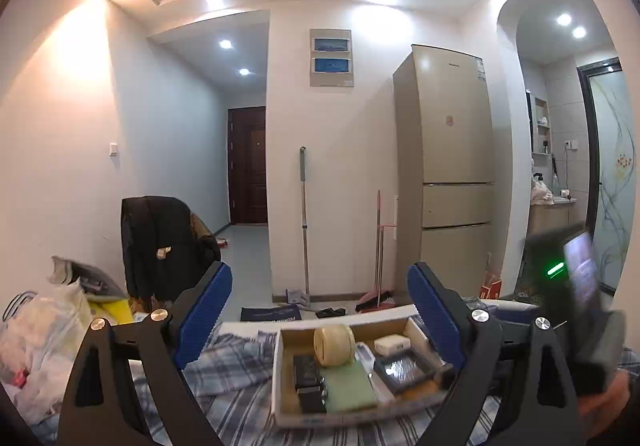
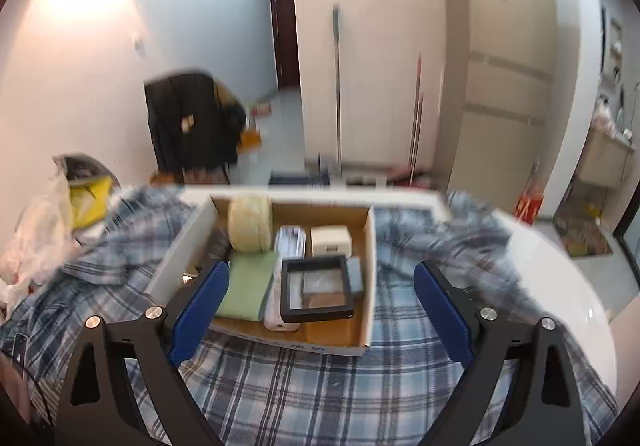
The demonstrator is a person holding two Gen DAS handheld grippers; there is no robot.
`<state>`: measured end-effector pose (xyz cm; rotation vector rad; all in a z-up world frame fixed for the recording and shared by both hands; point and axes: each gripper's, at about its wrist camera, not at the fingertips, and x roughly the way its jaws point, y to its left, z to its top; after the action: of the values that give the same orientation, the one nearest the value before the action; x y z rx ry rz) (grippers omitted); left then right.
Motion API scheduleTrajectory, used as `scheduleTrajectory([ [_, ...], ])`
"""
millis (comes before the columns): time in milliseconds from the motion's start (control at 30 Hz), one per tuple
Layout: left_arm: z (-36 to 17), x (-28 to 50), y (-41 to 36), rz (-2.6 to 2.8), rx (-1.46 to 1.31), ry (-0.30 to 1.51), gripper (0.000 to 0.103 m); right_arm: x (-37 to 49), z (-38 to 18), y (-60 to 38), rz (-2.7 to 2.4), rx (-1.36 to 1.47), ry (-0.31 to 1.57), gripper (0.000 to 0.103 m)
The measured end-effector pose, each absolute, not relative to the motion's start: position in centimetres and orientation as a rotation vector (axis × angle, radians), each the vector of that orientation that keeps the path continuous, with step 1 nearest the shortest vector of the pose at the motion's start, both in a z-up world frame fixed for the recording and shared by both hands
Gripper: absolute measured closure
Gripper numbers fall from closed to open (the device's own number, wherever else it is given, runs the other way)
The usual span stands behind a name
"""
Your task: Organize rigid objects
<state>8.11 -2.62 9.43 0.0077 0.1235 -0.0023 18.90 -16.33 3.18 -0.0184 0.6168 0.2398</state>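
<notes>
Hovering: both left tongs (image 1: 320, 322) and right tongs (image 2: 322, 310) spread wide, holding nothing | cardboard box (image 2: 370, 278) of sorted items on plaid-covered table (image 2: 280, 386), just ahead between right tongs | advice: withdraw level, avoid nudging box rim.

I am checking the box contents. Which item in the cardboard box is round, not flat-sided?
The cream roll of tape, standing on edge at the box's far left. The others, such as the black frame and white box, are rectangular.
</notes>
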Motion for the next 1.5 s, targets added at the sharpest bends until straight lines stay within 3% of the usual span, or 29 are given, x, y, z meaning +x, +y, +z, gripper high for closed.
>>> scheduleTrajectory([
  [100,8.6,6.1,-2.1,-0.014,-0.033,0.11,0.01,15.7,4.0,-17.6,0.204,0.044,0.505,0.0],
  [133,8.2,5.7,-2.1,-0.032,-0.033,0.108,0.0,14.9,3.9,-17.8,0.195,0.052,0.48,0.0],
  [267,6.5,4.7,-2.8,-0.037,0.074,0.074,0.0,13.0,2.7,-18.0,0.176,0.022,0.4,0.0],
  [500,1.9,4.6,-1.9,0.03,0.006,0.058,0.0,11.5,0.4,-19.0,0.175,0.022,0.262,0.0],
  [733,0.9,5.9,-1.4,0.048,-0.012,0.13,0.0,10.6,0.0,-18.7,0.206,-0.005,0.235,0.0],
  [1500,1.0,4.6,-2.7,0.056,0.048,0.076,0.0,9.4,0.1,-18.4,0.203,-0.047,0.188,0.0],
])
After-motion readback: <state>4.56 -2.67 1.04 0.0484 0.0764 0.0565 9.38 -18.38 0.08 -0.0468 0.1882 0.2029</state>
